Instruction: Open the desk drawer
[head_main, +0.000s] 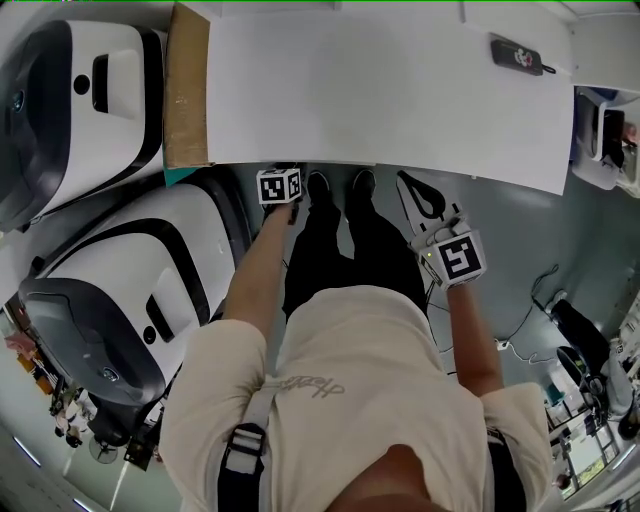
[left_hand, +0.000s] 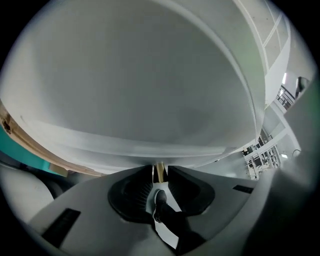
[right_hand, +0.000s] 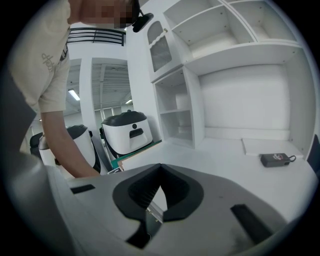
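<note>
Two white-and-black machines (head_main: 75, 100) stand at my left, with a cardboard sheet (head_main: 187, 85) just beside the upper one. Ahead to my right lies a small black gadget (head_main: 518, 54). White shelves (right_hand: 176, 112) rise behind it.

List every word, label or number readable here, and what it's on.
No text reads clearly.
Shirt: cursive print on the back, too warped to read.
Dark device on the desk: pale logo, too small to read.
Left marker cube and right marker cube: black-and-white square code patterns, no letters.
</note>
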